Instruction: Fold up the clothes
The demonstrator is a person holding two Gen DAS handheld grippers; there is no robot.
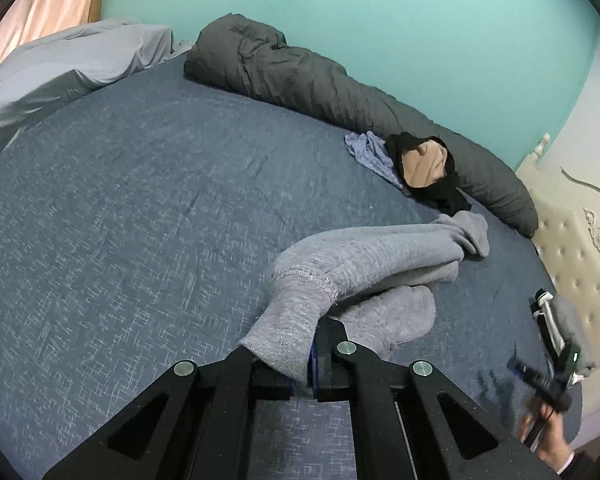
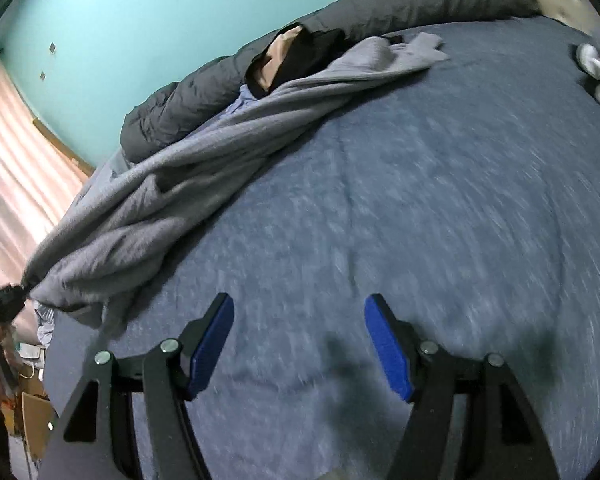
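Grey knit garment [image 1: 364, 256] lies strung out across the blue bed sheet [image 1: 120, 208], one end lifted off the bed and pinched between the pressed-together pads of the left claw [image 1: 304, 368]. From that pinch the fabric rises in a hump, then trails away toward the far side of the bed, where its other end rests near a black and tan garment [image 1: 424, 164] and a small light blue cloth [image 1: 370, 150]. Both of those sit against a rolled dark grey duvet [image 1: 300, 76] along the teal wall [image 1: 380, 12]. In the right wrist view the same grey garment [image 2: 188, 184] stretches diagonally from the left claw [image 2: 18, 294] at the picture's left edge up to the black and tan piece [image 2: 292, 56]. The right claw [image 2: 300, 340] hangs over bare sheet [image 2: 440, 200], its blue pads [image 2: 214, 350] spread wide with nothing between them, well apart from the garment
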